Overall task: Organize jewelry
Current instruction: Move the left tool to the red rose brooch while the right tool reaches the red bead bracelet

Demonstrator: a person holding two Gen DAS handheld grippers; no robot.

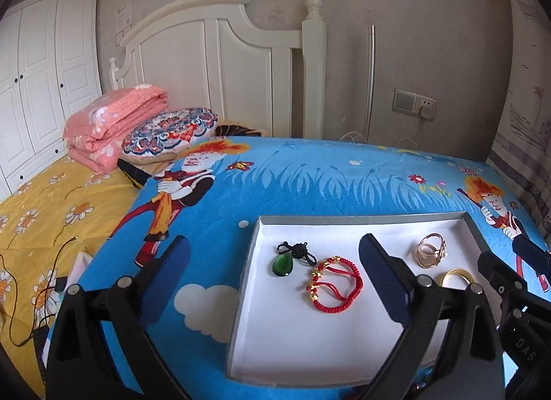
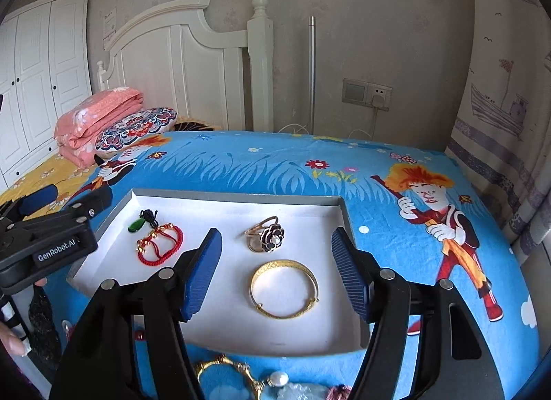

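A white tray lies on the blue cartoon cloth. It holds a green pendant on a black cord, a red cord bracelet with gold beads, a flower ring and a gold bangle. My left gripper is open and empty above the tray's left edge. My right gripper is open and empty, its jaws on either side of the bangle, above it. More jewelry lies on the cloth in front of the tray.
A bed with a yellow sheet, a folded pink quilt and a patterned pillow is to the left. A white headboard and a wall socket stand behind. A curtain hangs at the right.
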